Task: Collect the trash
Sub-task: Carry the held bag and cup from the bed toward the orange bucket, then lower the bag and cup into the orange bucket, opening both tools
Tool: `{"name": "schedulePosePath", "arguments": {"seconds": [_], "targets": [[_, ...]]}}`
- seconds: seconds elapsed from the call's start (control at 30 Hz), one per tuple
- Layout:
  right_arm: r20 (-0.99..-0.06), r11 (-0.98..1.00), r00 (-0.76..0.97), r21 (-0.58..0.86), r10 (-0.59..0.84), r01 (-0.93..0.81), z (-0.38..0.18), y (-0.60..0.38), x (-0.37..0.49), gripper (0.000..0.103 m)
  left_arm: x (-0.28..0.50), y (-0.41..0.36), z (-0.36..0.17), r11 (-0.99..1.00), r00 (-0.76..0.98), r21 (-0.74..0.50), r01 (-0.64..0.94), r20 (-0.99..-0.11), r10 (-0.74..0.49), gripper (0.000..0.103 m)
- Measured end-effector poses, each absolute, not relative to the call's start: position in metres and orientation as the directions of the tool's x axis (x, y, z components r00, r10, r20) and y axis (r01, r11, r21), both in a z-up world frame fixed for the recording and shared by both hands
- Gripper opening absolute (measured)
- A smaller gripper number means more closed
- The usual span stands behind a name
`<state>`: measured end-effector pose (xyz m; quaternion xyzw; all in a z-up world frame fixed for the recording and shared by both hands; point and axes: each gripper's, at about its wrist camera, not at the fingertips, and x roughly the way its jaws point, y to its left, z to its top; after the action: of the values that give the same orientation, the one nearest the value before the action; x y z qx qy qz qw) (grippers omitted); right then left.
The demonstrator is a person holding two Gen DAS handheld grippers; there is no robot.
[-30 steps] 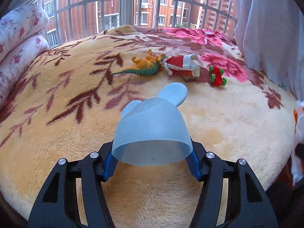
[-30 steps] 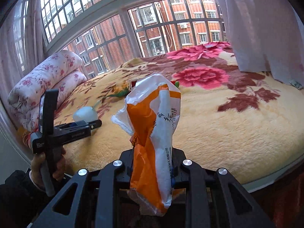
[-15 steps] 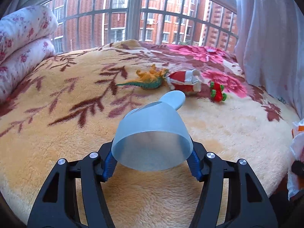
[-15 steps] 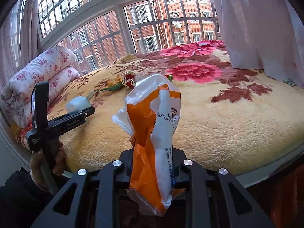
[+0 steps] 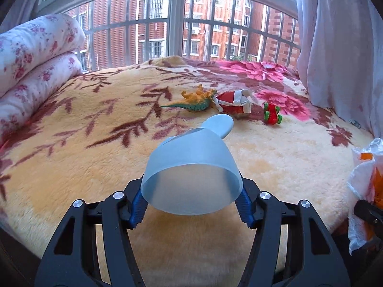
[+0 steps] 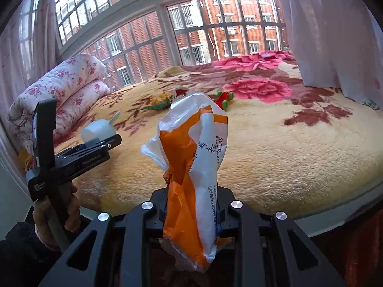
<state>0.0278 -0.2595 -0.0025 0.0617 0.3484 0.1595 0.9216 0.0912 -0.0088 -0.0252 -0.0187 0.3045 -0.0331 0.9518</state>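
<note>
Left wrist view: left gripper (image 5: 191, 205) held level over the plush bed (image 5: 275, 157), clamping a translucent blue scoop (image 5: 191, 167); right gripper (image 6: 191, 212) pinches a crinkled orange-white plastic bag (image 6: 191, 167)

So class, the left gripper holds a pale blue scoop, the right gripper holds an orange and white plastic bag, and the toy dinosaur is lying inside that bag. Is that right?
Not quite. The toy dinosaur is not in the bag; the left wrist view shows it lying on the blanket beside a red and white wrapper. The rest stands: the left gripper holds the pale blue scoop, and the right gripper holds the orange and white plastic bag.
</note>
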Motion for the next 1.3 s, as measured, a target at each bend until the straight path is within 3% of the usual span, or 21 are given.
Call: {"name": "schedulePosePath", "arguments": {"seconds": [0.57, 0.97, 1.3], "targets": [[-0.609, 0.878, 0.633, 0.328, 0.478, -0.348, 0.004, -0.268, -0.023, 0.026, -0.048, -0.009, -0.015, 0.988, 0.802, -0.011, 0.153, -0.583, -0.131, 0.059], [-0.771, 0.872, 0.431, 0.328, 0.469, -0.362, -0.075, -0.237, -0.06, 0.027, -0.08, -0.013, -0.084, 0.979, 0.654, 0.009, 0.203, -0.745, -0.129, 0.06], [-0.814, 0.885, 0.386, 0.307, 0.435, -0.35, -0.092, -0.233, -0.066, 0.027, -0.078, -0.011, -0.093, 0.98, 0.62, -0.008, 0.199, -0.774, -0.133, 0.06]]}}
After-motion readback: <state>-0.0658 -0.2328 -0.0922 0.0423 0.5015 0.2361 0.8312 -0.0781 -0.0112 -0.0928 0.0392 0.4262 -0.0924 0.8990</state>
